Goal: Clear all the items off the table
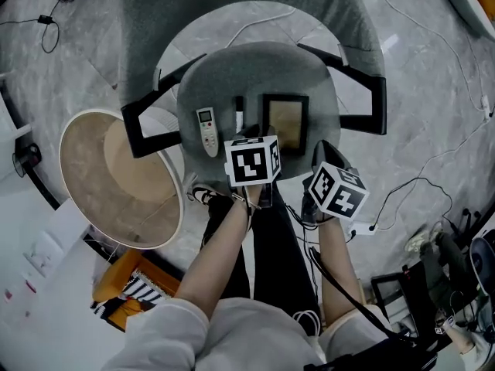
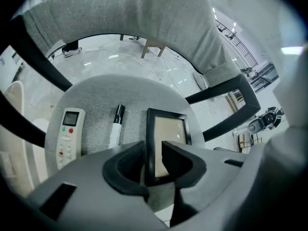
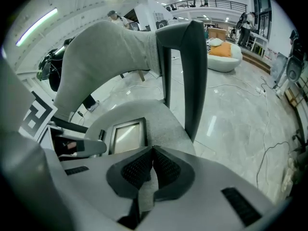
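Note:
A white remote (image 1: 207,128) (image 2: 67,136), a black-and-white marker (image 1: 239,114) (image 2: 115,124) and a black picture frame (image 1: 285,122) (image 2: 168,134) (image 3: 127,136) lie flat on a grey chair seat (image 1: 232,72). My left gripper (image 1: 263,141) (image 2: 153,160) points steeply down at the frame's near left corner. Its jaws are open and straddle the frame's left border, with a gap on the right side. My right gripper (image 1: 319,149) (image 3: 153,165) hovers over the seat's right edge, beside the frame, shut with nothing in it.
Black armrests (image 1: 151,122) (image 1: 363,103) flank the seat, and the grey backrest (image 2: 144,13) rises behind it. A large round white basket (image 1: 116,180) with a beige inside stands on the floor at the left. Cables and a power strip (image 1: 360,229) lie on the floor at the right.

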Demonstrator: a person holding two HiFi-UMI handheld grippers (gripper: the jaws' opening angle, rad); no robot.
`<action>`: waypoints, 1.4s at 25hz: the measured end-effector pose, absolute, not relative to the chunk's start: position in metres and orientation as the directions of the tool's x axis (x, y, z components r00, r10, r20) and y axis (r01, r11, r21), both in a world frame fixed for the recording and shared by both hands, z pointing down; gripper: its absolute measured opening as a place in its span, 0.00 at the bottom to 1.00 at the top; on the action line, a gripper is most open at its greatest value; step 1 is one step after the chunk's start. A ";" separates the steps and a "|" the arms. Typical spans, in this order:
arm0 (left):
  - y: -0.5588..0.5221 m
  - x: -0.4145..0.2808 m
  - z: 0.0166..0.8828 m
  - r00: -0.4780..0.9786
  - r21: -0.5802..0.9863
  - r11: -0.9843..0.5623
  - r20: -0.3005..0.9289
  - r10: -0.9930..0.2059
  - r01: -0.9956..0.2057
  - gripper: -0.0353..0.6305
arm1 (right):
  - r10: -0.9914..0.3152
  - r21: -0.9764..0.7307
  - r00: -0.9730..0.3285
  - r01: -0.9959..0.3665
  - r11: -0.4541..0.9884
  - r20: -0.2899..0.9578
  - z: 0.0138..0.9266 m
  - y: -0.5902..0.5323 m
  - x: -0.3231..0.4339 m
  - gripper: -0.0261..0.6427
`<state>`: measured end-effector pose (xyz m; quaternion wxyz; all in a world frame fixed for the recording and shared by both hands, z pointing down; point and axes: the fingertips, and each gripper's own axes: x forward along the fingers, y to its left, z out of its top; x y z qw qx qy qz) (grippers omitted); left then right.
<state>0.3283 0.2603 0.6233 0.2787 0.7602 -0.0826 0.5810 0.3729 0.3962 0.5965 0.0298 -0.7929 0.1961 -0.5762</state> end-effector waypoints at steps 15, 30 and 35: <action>0.189 0.230 0.467 0.480 0.333 -0.815 0.874 0.077 -0.475 0.14 | -0.466 -0.283 0.269 -0.516 -0.809 0.843 0.493 0.301 0.347 0.08; 0.040 -0.052 0.294 0.532 0.253 -0.557 0.734 -0.422 -0.791 0.12 | -0.637 -0.302 0.072 -0.836 -0.459 0.768 0.347 0.123 0.138 0.08; 0.008 -0.124 0.244 0.554 0.315 -0.473 0.631 -0.543 -0.823 0.07 | -0.698 -0.320 0.001 -0.888 -0.329 0.716 0.299 0.071 0.066 0.08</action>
